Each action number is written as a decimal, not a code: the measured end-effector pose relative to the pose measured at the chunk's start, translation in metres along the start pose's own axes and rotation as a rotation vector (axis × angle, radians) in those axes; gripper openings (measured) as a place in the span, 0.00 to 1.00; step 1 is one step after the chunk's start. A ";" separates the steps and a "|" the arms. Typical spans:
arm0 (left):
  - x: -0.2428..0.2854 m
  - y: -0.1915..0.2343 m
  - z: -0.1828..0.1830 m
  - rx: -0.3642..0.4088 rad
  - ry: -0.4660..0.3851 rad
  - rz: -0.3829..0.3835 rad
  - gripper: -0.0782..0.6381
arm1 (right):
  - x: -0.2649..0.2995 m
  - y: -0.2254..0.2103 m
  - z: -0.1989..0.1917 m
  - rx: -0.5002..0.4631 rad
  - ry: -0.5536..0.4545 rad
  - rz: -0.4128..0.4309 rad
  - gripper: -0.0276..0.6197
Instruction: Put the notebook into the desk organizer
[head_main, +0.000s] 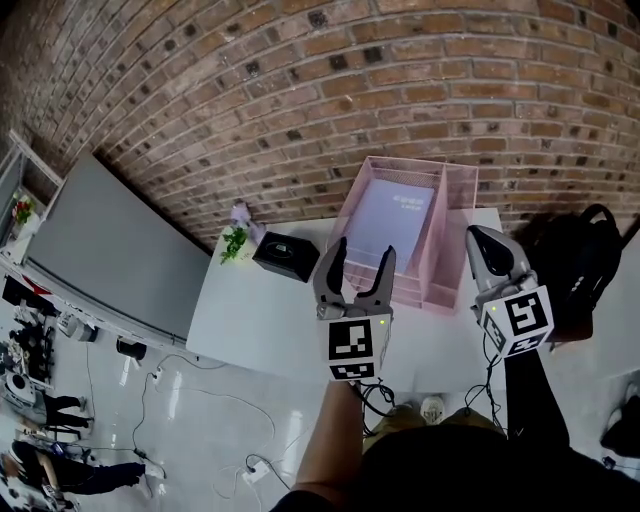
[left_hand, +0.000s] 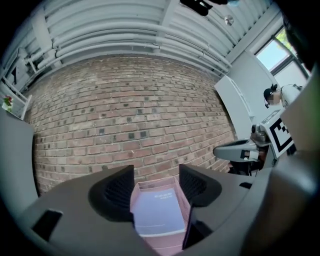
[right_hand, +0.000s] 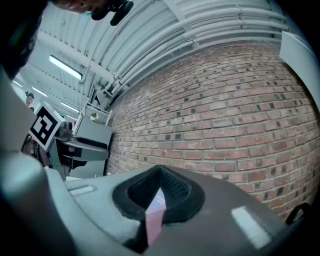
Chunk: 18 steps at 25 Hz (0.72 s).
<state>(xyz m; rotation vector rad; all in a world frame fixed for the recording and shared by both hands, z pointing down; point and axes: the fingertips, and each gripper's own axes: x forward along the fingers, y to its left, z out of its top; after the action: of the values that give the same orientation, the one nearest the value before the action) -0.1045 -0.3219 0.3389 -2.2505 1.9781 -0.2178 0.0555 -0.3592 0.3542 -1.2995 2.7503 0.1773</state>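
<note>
One flat rectangular notebook (head_main: 388, 220) lies in one pink mesh desk organizer (head_main: 452, 205) ahead of the left gripper (head_main: 364, 250), whose jaws are released. The right gripper (head_main: 478, 238) is clenched, empty.

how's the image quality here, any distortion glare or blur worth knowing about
Head view: fisheye bows the brick wall; lights glare off the glossy floor; the desk organizer is sharp. Left gripper view: dark round vignette, window blown out. Right gripper view: strip light overexposed, right gripper soft so near the lens.

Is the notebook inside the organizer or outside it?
Inside: the notebook lies in the wide compartment of the pink organizer.
</note>
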 end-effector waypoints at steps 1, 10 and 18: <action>0.000 0.001 0.002 0.005 -0.006 0.011 0.47 | 0.001 -0.001 0.000 0.002 -0.002 -0.001 0.04; -0.004 0.013 0.004 0.002 -0.045 0.070 0.26 | 0.006 0.000 0.005 -0.001 -0.015 0.001 0.04; -0.003 0.024 0.007 0.016 -0.067 0.111 0.12 | 0.008 -0.005 0.004 0.004 -0.021 -0.015 0.04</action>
<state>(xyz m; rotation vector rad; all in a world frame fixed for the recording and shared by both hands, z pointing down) -0.1271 -0.3215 0.3269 -2.1017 2.0517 -0.1435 0.0548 -0.3680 0.3485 -1.3086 2.7216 0.1829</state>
